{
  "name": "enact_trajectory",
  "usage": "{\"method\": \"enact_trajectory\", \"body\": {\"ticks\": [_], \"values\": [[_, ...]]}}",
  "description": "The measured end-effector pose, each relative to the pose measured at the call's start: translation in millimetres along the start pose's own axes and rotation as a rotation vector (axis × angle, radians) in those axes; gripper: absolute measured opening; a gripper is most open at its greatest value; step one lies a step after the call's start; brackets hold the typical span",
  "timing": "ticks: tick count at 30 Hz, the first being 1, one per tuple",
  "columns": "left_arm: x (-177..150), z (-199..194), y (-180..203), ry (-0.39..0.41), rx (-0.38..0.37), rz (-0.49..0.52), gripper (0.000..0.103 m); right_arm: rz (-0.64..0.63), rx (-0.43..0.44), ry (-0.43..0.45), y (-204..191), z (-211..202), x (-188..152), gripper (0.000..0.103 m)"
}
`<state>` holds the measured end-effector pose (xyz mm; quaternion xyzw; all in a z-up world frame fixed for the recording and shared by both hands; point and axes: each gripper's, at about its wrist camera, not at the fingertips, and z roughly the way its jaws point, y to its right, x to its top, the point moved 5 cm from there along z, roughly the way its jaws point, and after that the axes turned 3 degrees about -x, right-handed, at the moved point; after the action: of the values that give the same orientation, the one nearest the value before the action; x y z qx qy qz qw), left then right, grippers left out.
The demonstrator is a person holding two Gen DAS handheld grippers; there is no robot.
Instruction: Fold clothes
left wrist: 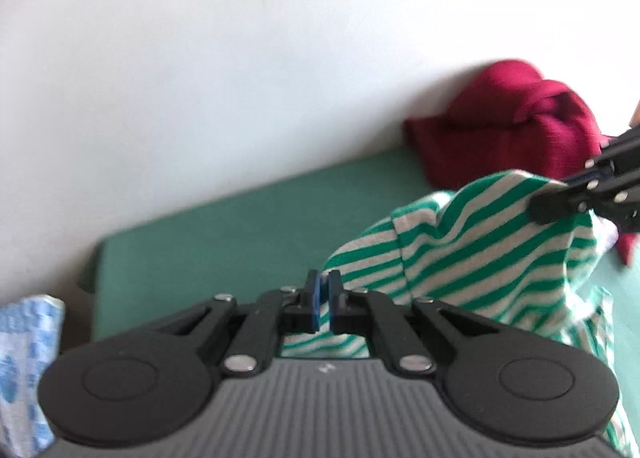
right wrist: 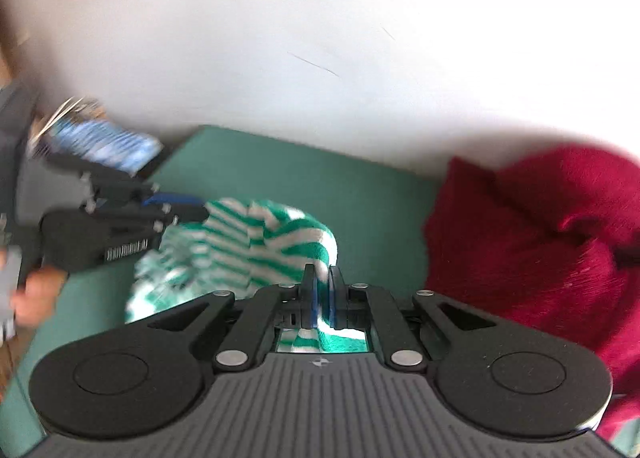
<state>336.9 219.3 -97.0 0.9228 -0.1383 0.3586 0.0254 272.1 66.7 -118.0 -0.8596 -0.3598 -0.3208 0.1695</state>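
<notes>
A green-and-white striped garment (left wrist: 460, 242) hangs bunched between my two grippers above a green surface (left wrist: 224, 225). My left gripper (left wrist: 323, 286) is shut on one edge of the garment, with striped cloth showing under its jaws. My right gripper (right wrist: 322, 282) is shut on another part of the striped garment (right wrist: 260, 242). The right gripper also shows at the right edge of the left wrist view (left wrist: 560, 197), pinching the cloth. The left gripper shows at the left of the right wrist view (right wrist: 188, 209), held by a hand.
A dark red garment (left wrist: 512, 121) lies heaped at the back right against the white wall (left wrist: 240, 57); it also shows in the right wrist view (right wrist: 540, 242). A blue-and-white patterned cloth (left wrist: 24, 370) lies off the left end of the green surface.
</notes>
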Motion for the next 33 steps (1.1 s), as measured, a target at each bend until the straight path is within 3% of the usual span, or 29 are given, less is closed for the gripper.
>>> {"method": "enact_trajectory", "body": {"ticks": [2,4,8,9,11,13,14,15,16,17,20,22,23,25,26,27,33], "values": [[-10,-36,9,0.048,-0.005,0.033,0.000,-0.076,0.016,-0.002,-13,-28,-20,0.004],[-36,-65,20,0.053,-0.077,0.041,0.000,-0.136,0.039,-0.030,-25,-52,-45,0.003],[-106,-81,56,-0.040,-0.172,0.132,0.006,-0.222,0.108,-0.251,-39,-53,-111,0.012],[-121,-81,65,-0.059,-0.154,0.193,0.014,-0.238,0.122,-0.304,-41,-51,-125,0.012],[-136,-78,72,-0.084,-0.124,0.260,0.015,-0.267,0.064,-0.271,-47,-56,-138,0.012],[-134,-71,66,-0.088,-0.102,0.254,0.021,-0.167,0.027,-0.180,-42,-49,-116,0.017],[-129,-67,62,-0.082,-0.090,0.234,0.023,-0.072,0.022,-0.120,-30,-48,-103,0.028],[-121,-65,57,-0.066,-0.077,0.198,0.031,0.033,0.015,-0.053,-22,-42,-86,0.044],[-114,-62,52,-0.049,-0.064,0.161,0.042,0.133,0.008,0.009,-13,-35,-72,0.048],[-107,-60,48,-0.037,-0.055,0.131,0.046,0.218,0.007,0.050,-6,-24,-59,0.050],[-97,-55,49,-0.029,-0.068,0.099,0.046,0.375,-0.065,0.047,8,23,-31,0.054],[-91,-53,51,-0.024,-0.075,0.080,0.044,0.459,-0.150,-0.019,19,60,-19,0.055],[-94,-52,55,-0.023,-0.077,0.080,0.045,0.504,-0.120,-0.065,22,77,-15,0.056],[-99,-50,63,-0.024,-0.082,0.077,0.048,0.579,0.006,-0.149,24,110,-10,0.051],[-103,-47,68,-0.033,-0.099,0.066,0.049,0.591,0.021,-0.155,22,118,-8,0.035],[-109,-44,74,-0.046,-0.119,0.057,0.051,0.588,0.033,-0.144,19,119,-4,0.004],[-143,-28,116,-0.105,-0.176,0.088,0.055,0.328,0.067,0.181,-16,25,29,0.002]]}}
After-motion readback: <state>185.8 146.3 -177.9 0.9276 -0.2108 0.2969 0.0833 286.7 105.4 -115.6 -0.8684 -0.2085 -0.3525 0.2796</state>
